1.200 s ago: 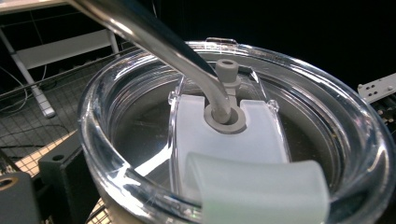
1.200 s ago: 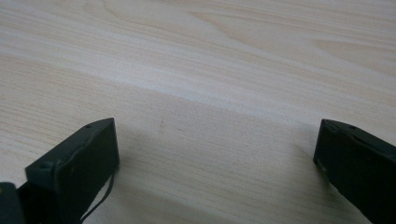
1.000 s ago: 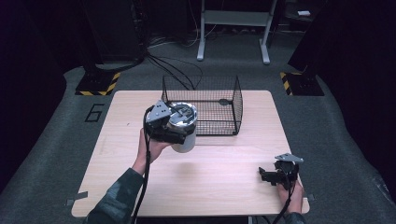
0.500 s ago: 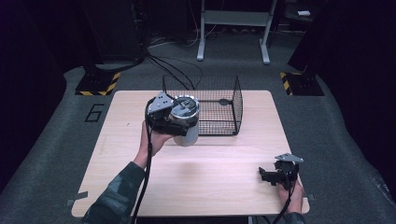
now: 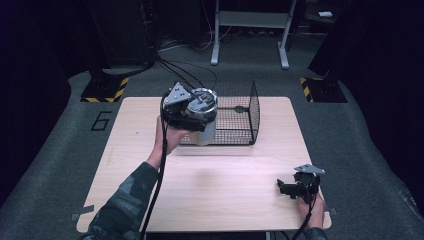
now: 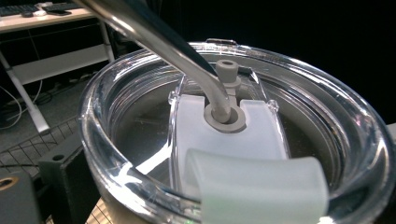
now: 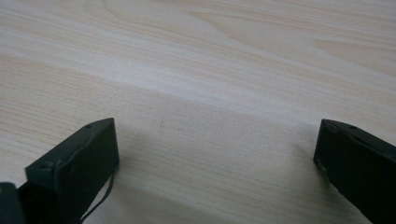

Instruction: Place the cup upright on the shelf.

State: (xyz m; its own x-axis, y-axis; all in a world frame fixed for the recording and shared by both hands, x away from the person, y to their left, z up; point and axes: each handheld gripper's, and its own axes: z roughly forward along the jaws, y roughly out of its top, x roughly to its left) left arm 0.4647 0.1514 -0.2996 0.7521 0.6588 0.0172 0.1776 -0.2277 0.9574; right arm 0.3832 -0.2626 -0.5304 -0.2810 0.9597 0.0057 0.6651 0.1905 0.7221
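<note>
The left gripper (image 5: 192, 112) holds a tumbler (image 5: 204, 120) off the table (image 5: 220, 175), at the near left corner of the wire basket (image 5: 235, 112). The tumbler is pale and capped by a clear lid (image 6: 233, 135) with a frosted slider; a metal straw (image 6: 187, 60) passes through a grey grommet in that lid and leans up to the left in the left gripper view. One black jaw shows at the lower left of that view, pressed against the tumbler's side, so the gripper is clamped on the tumbler. The tumbler hangs upright, its base just above the tabletop in front of the basket's near wall, not inside it.

The right gripper (image 5: 295, 187) rests low at the near right corner of the table, well apart from the tumbler and basket. In the right gripper view its jaws stand wide apart with bare wood grain between them, holding nothing.

A camouflage sleeve (image 5: 125, 205) covers the left forearm
</note>
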